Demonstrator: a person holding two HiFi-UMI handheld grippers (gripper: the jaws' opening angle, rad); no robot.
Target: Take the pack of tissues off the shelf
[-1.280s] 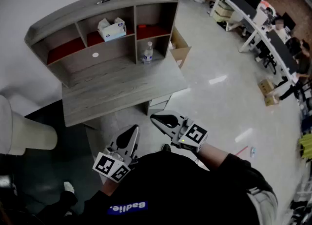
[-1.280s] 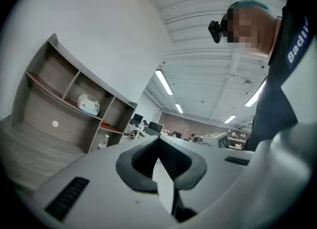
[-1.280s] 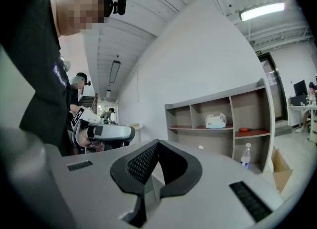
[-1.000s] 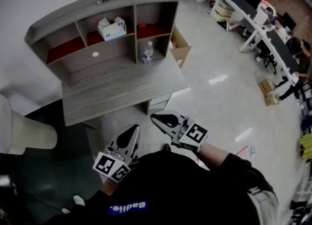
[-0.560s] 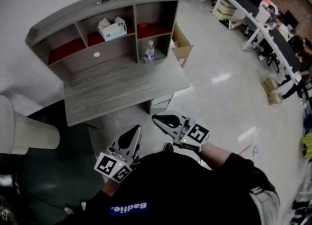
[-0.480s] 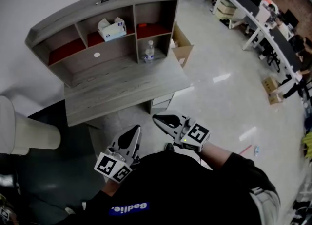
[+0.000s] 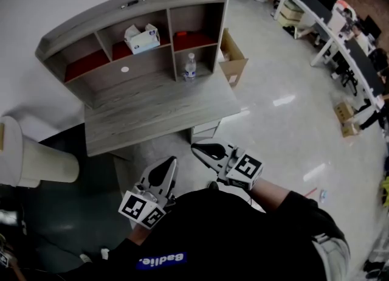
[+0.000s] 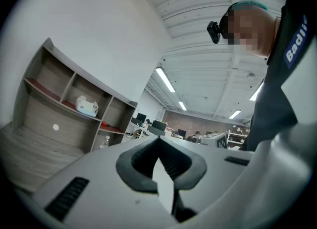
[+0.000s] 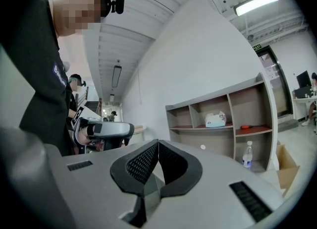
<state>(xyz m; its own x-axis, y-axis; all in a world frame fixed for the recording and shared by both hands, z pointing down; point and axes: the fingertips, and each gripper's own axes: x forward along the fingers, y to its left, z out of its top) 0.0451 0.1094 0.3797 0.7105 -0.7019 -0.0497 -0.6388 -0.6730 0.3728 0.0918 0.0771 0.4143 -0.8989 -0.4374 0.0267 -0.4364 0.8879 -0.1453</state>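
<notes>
The white and blue pack of tissues (image 7: 141, 38) lies in the middle upper compartment of the grey wooden shelf (image 7: 130, 6) on a desk (image 7: 158, 109). The left gripper view shows the pack (image 8: 86, 106) far off, and so does the right gripper view, with the pack (image 9: 216, 119) on its red-lined board. Both grippers are held close to the person's body, well short of the desk. My left gripper (image 7: 169, 162) is shut with nothing in it. My right gripper (image 7: 196, 147) is also shut and empty.
A water bottle (image 7: 190, 67) stands in the lower right compartment, and a small red item (image 7: 181, 32) lies in the one above. An open cardboard box (image 7: 234, 61) sits on the floor right of the desk. A cream cylinder (image 7: 36, 161) stands at left. Office desks (image 7: 340, 24) fill the far right.
The head view has shifted a little, so the desk and shelf sit slightly lower and to the right. Both grippers stay shut in front of the body.
</notes>
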